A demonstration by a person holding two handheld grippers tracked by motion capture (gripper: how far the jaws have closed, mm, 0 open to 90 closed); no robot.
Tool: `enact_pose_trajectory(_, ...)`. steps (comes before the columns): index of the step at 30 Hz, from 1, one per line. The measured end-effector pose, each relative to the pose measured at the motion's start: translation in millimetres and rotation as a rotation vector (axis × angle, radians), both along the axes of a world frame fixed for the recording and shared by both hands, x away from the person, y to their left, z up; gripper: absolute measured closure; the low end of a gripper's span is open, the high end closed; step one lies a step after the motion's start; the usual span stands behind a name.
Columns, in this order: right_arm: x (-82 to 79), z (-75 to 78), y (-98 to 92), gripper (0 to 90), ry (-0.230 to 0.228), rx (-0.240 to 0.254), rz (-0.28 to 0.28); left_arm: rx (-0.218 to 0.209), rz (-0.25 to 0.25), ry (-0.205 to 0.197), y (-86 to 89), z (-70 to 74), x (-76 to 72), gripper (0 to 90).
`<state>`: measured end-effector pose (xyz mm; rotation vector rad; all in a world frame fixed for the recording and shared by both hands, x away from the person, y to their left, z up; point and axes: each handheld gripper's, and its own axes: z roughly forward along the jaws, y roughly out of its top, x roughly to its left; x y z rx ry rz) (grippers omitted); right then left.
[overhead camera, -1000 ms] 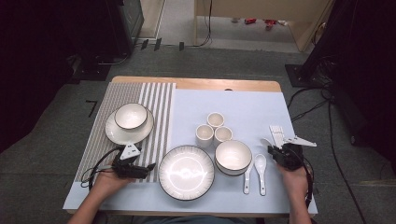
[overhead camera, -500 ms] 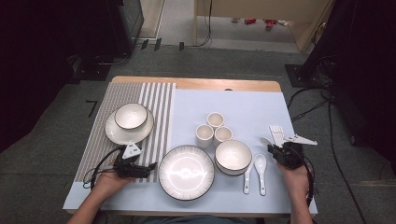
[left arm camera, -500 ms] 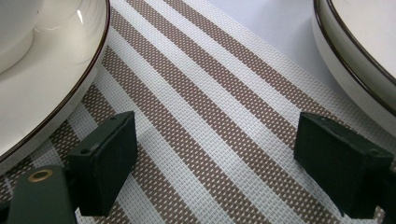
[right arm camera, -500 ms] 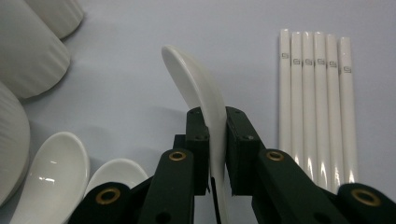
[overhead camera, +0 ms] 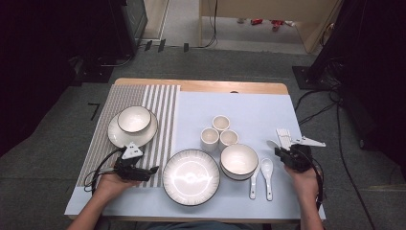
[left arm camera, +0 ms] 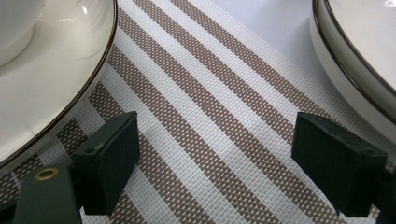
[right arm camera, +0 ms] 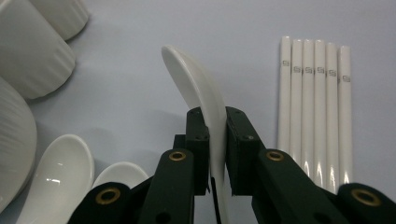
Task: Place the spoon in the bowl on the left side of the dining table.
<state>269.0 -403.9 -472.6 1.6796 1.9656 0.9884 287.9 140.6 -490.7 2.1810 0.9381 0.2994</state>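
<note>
Right gripper view, jaws clamping white spoon (right arm camera: pixel 198 84)

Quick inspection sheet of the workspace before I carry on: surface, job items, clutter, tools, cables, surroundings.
Surface: table with pale blue cloth; striped mat at left.
Job's things: spoon on edge in the right tool; two spoons beside the bowl.
Clutter: plate, three cups, bowl on saucer, white sticks.
Grippers: right tool shut on spoon; left tool open over the mat.
Cables: one trails from each tool; more on the floor at right.
Surroundings: grey carpet, dark equipment.
</note>
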Motion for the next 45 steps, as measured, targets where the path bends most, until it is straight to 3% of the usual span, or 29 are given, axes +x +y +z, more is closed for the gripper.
enact_pose_trajectory(5, 1.9, 0.9, 1.4, 81.3, 0.004, 0.005, 0.012, -0.007, 0.001, 0.002, 1.3, 2.5, 0.2, 15.9)
enact_pose_trajectory(8, 3.5, 1.5, 3.1, 81.3, 0.010, -0.001, 0.017, 0.013, -0.006, 0.002, 0.5, 4.6, 1.7, 15.9)
enact_pose_trajectory(14, 6.0, 2.0, 6.9, 81.3, 0.016, -0.003, 0.038, -0.045, -0.008, 0.015, 0.8, 8.8, 4.3, 16.0)
enact_pose_trajectory(18, 7.8, 5.3, 6.0, 81.3, 0.019, -0.004, 0.045, -0.040, -0.005, 0.035, 1.0, 8.4, 6.1, 16.0)
enact_pose_trajectory(21, 8.5, 7.7, 4.4, 81.3, 0.013, 0.000, 0.049, 0.015, 0.003, 0.012, -2.5, 9.6, 6.0, 31.5)
enact_pose_trajectory(23, 9.2, 8.2, 3.6, 81.3, 0.017, 0.005, 0.051, 0.017, -0.025, 0.035, -4.4, 12.0, 8.4, 28.0)
enact_pose_trajectory(26, 10.1, 8.9, 3.4, 81.3, 0.021, 0.009, 0.054, -0.025, -0.046, 0.063, -6.8, 16.0, 11.4, 28.3)
enact_pose_trajectory(33, 11.1, 13.0, 4.2, 81.3, 0.024, 0.016, 0.074, -0.031, -0.064, 0.047, -9.6, 20.4, 14.5, 27.8)
enact_pose_trajectory(37, 12.9, 15.8, 3.6, 81.3, 0.022, 0.016, 0.082, -0.028, -0.070, 0.060, -12.1, 21.1, 18.3, 24.7)
enact_pose_trajectory(41, 15.3, 19.1, 4.5, 81.3, 0.024, 0.017, 0.091, -0.070, -0.080, 0.067, -12.2, 20.6, 20.4, 23.2)
enact_pose_trajectory(45, 15.3, 20.2, 7.4, 81.3, 0.019, 0.026, 0.110, -0.040, -0.080, 0.066, -17.0, 23.0, 21.8, 23.7)
